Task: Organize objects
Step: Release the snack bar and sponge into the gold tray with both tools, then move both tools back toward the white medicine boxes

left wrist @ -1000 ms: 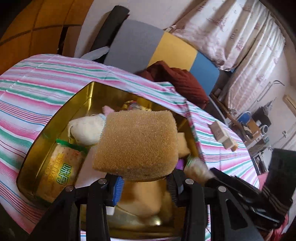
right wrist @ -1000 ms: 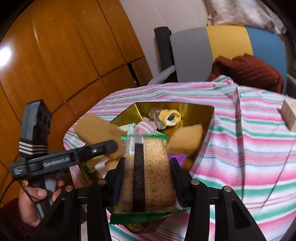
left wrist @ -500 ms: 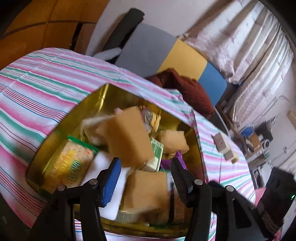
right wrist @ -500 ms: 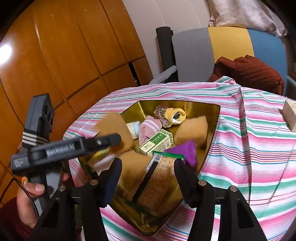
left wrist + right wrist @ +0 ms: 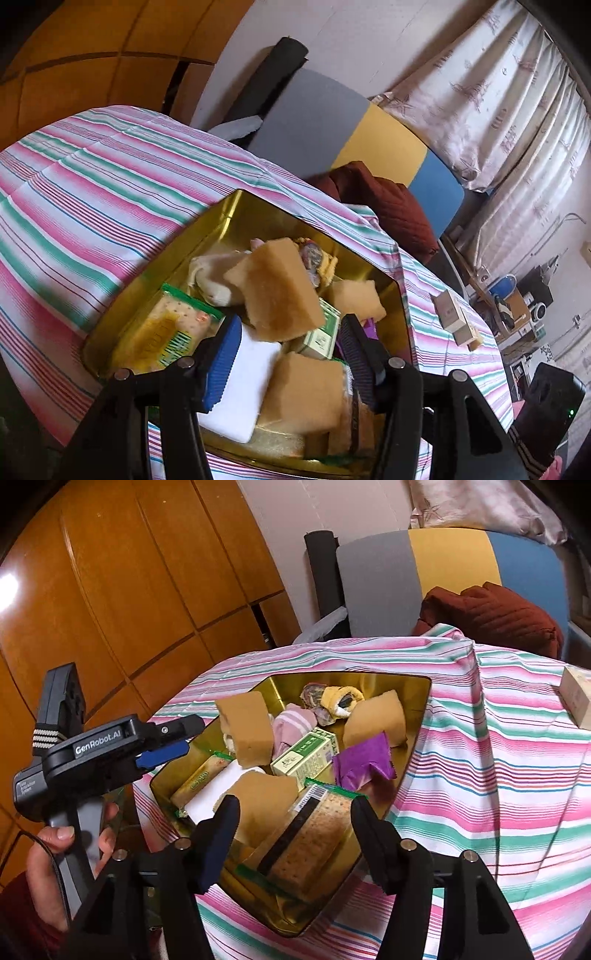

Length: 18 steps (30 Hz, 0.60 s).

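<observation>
Two tongs released, left gripper [image 5: 290,354] and right gripper [image 5: 291,834] over shiny gold tin [image 5: 413,716], porous tan sponge block [image 5: 275,291] inside

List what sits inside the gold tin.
The gold tin holds sponges, two cracker packs, a green box, a purple packet, rolled socks and a white pad. Anything beneath that pile is covered.

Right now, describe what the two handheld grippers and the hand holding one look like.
Both are black plastic. The left gripper has white "GenRobot.AI" lettering, a grey handle, blue ribbed pads, a black-and-white striped band and a thin black cable. The right gripper has silver pivot screws. The bare left hand wears a dark red sleeve.
</observation>
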Available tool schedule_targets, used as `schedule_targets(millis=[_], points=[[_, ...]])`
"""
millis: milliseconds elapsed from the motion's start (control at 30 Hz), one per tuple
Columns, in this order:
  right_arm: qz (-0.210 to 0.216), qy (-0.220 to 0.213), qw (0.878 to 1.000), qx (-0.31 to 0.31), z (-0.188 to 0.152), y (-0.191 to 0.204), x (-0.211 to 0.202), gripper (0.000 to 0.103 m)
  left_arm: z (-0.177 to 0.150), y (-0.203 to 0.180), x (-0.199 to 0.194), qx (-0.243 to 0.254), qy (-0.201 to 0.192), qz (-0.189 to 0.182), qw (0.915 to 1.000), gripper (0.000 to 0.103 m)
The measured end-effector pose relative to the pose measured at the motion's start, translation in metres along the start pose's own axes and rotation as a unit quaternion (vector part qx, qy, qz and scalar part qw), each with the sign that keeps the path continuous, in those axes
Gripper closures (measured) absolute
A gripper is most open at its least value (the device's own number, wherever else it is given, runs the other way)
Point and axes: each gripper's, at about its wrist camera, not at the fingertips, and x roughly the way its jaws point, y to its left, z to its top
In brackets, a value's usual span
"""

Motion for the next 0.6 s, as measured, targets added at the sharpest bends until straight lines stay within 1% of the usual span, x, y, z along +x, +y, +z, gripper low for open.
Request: schedule_targets(millis=[67,167,233,300,600], points=[[-0.001,-0.002,1.000,0.005,0.000,-0.003,-0.002,0.038,-0.002,-0.005,0.001,0.007,0.004,-0.013,0.9999,0.038],[-0.006,-0.010,1.000,0.016,0.000,-0.010,-0.007,0.035,-0.006,-0.018,0.002,0.028,0.008,-0.024,0.9993,0.033],[-0.013,-0.020,0.999,0.027,0.000,-0.016,-0.012,0.030,-0.009,-0.026,0.005,0.043,0.016,-0.027,0.9986,0.033],[-0.020,-0.028,0.999,0.038,0.001,-0.023,-0.016,0.028,-0.013,-0.033,0.007,0.053,0.022,-0.033,0.9978,0.033],[-0.060,-0.044,0.994,0.083,-0.004,-0.066,-0.033,0.026,-0.031,-0.070,0.012,0.104,0.042,-0.050,0.9925,0.033]])
